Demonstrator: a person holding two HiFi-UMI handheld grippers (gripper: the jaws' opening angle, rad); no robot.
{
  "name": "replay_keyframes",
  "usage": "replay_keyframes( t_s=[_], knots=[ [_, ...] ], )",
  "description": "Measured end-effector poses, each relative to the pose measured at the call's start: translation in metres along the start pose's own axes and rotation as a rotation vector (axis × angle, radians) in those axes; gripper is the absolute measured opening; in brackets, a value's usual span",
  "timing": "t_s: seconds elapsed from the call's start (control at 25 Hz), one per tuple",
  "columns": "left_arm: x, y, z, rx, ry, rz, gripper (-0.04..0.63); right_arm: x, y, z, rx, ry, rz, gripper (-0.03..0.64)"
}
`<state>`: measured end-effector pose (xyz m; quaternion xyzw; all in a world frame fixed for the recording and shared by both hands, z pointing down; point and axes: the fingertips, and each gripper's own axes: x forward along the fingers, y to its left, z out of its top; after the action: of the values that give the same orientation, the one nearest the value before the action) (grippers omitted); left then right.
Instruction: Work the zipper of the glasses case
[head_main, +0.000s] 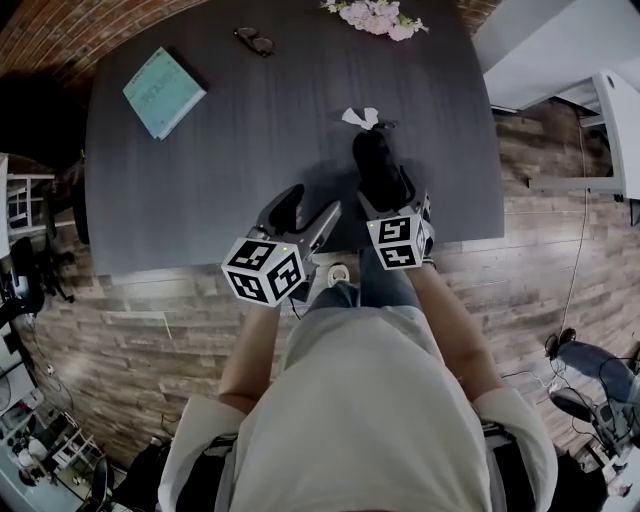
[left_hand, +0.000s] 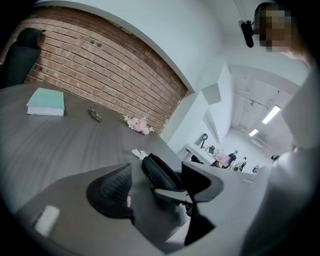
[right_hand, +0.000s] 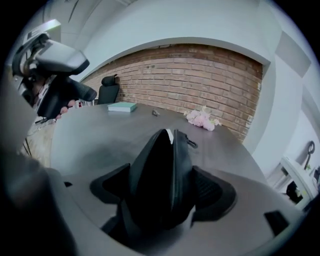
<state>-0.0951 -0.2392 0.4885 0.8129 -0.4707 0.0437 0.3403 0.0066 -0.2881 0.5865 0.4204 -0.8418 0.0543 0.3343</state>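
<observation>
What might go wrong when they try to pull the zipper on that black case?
The glasses case stands on edge between the wide jaws of the right gripper; if they do not squeeze firmly, it may tip or slide. The zipper pull is small and at the far end, so the open left gripper might miss it or let it slip.

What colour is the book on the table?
Teal, a light blue-green. The book shows best in the head view.

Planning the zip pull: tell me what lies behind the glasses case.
A white scrap lies just behind the case; pink flowers farther back. The case hides the table right behind it.
</observation>
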Motion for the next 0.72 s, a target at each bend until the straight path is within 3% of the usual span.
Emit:
replay_keyframes(
  t_s=[0.12,0.44,0.72],
  knots=[
    [0.005,-0.004,-0.002,-0.003,0.008,-0.011,0.311,-0.005,-0.006,0.002,0.02,-0.02,0.017,0.286],
    [0.002,-0.017,-0.009,0.004,0.013,-0.038,0.31,-0.011,-0.008,-0.002,0.106,0.002,0.075,0.272],
    [-0.012,-0.023,-0.012,0.003,-0.002,-0.042,0.31,-0.029,-0.016,0.002,0.304,-0.036,0.143,0.268]
  ],
)
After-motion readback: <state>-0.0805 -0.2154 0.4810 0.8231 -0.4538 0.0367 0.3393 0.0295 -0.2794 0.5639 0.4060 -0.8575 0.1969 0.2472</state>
